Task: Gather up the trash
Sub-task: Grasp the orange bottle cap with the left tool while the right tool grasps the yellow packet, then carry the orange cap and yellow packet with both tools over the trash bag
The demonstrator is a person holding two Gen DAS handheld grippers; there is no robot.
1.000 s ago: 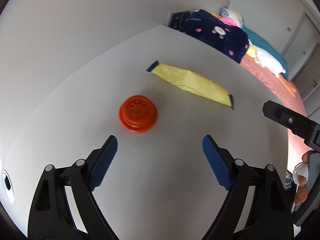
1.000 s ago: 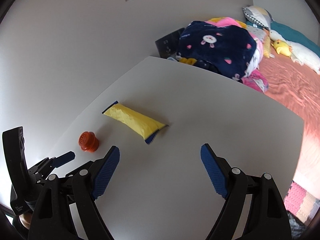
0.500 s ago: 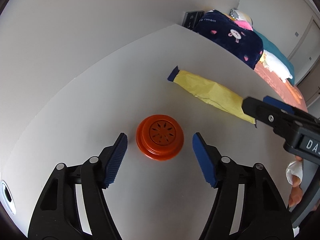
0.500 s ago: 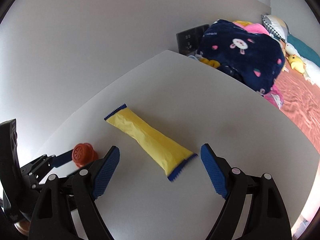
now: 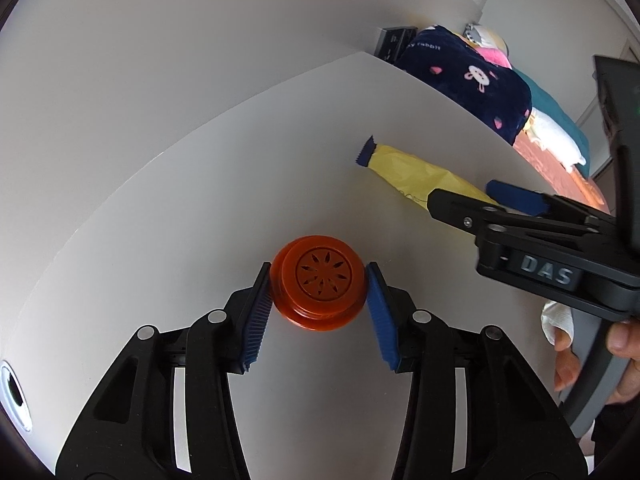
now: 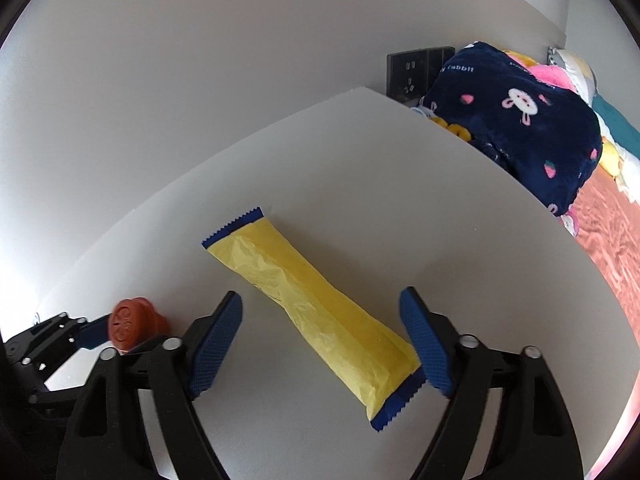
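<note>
An orange round cap (image 5: 320, 284) lies on the white table (image 5: 200, 220). My left gripper (image 5: 319, 276) has its jaws closing on it, and both blue pads touch its sides. A yellow wrapper (image 6: 312, 308) with blue serrated ends lies diagonally between the fingers of my right gripper (image 6: 320, 296), whose jaws are closing. The pads stand clear of the wrapper, the right one close to its near end. In the right wrist view the cap (image 6: 130, 322) and the left gripper's fingertips (image 6: 92, 332) appear at the lower left. The left wrist view shows the wrapper (image 5: 408, 172) partly behind the right gripper's fingers (image 5: 516, 198).
A navy blanket with rabbit print (image 6: 520, 120) is heaped on a bed (image 6: 612, 248) past the table's far right edge. A black wall socket (image 6: 416, 68) sits behind the table's corner. A hand (image 5: 616, 344) holds the right gripper's handle.
The left jaws have narrowed from wide apart to touching the cap. The right gripper has moved in over the wrapper, which now lies between its narrowing fingers.
</note>
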